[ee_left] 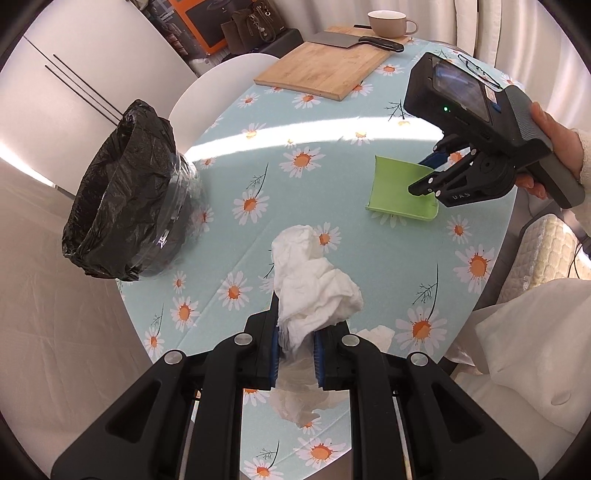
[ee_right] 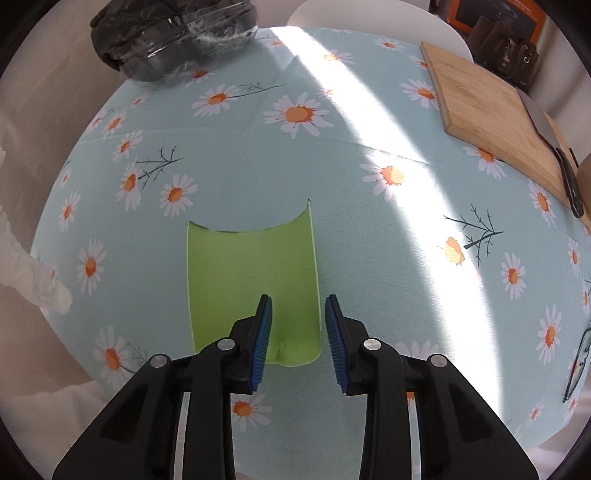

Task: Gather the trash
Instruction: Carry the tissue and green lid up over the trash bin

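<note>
Two pieces of trash are in view. A crumpled white tissue (ee_left: 314, 284) is pinched between the blue pads (ee_left: 274, 350) of the left claw (ee_left: 295, 354) and is held up clear of the bench (ee_left: 332, 122), its bulk billowing out past the fingertips. A curled green scrap (ee_right: 251, 280) lies flat on the daisy-patterned cloth, well to the right of the tissue as seen from the left wrist. The right claw (ee_right: 298, 332) is tilted steeply down over the near end of that scrap, its jaws parted a little and gripping nothing; the scrap's right edge is seen between the two pads, though contact cannot be told. The right tool is gripped from behind by a hand (ee_left: 554, 147) in a pale sleeve. A bin (ee_left: 125, 199) lined with a black bag stands at the bench's left edge, apart from both pieces. At the far side lie a board (ee_left: 325, 66), a cleaver (ee_left: 354, 40) and a cup (ee_left: 388, 24).
</note>
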Motion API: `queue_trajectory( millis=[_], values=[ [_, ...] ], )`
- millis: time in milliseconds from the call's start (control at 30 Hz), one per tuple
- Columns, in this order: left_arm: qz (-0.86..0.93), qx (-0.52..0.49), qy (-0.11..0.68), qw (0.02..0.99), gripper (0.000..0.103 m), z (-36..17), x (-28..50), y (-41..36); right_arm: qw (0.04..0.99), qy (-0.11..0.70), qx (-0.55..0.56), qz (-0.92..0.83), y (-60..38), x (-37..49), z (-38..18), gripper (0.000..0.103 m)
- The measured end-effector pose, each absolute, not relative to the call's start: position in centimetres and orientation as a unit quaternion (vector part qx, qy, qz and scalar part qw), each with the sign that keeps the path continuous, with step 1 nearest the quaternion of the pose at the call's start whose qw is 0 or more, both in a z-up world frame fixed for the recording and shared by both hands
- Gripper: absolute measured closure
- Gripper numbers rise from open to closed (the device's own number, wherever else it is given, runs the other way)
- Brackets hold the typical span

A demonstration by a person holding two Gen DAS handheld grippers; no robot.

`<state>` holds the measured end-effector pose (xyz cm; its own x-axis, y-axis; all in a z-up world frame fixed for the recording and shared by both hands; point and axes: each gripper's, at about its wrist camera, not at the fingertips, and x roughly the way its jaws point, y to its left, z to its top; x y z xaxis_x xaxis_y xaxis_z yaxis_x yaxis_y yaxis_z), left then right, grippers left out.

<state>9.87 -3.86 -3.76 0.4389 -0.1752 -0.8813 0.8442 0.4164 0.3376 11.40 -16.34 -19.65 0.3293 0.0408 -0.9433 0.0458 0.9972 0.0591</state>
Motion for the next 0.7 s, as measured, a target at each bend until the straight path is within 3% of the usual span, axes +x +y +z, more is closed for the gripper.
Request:
queue_trajectory(
  millis=[33, 167, 700],
  values=[
    [-0.339, 0.413, 0.403, 0.743, 0.088, -3.6, 9.8, -3.7, 0.815, 0.579, 0.034, 0.003, -16.1, 11.3, -19.9, 0.092],
    [-0.311, 0.409, 0.405, 0.756, 0.088, -3.1, 9.5, -3.2, 0.828, 0.559, 0.048, 0.028, -16.1, 10.9, -19.1, 0.099],
    [-0.223, 0.314, 0.409, 0.827, 0.088, 0.6, 10.6, 0.8, 0.888, 0.457, -0.036, 0.044, -16.9, 9.2, -9.5, 0.099]
  ],
)
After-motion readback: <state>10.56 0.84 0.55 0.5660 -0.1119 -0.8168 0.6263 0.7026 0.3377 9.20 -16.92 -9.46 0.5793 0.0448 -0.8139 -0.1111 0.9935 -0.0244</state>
